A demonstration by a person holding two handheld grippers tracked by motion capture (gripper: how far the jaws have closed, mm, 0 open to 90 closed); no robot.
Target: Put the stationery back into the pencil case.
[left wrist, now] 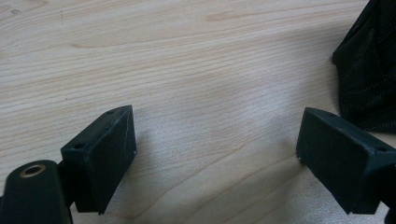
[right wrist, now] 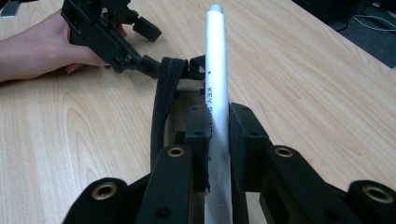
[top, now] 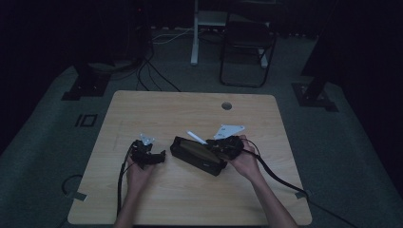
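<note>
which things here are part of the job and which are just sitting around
In play:
white pen, clamped in the right gripper
black pouch, lying open under the pen
left gripper, open beside the pouch

Lying about:
chair on the floor beyond the table
floor cables

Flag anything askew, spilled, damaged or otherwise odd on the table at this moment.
Nothing stands out. The right gripper is shut on a white pen above an open black pencil case lying on the wooden table. The left gripper is open beside the case. No spill or damage shows.
</note>
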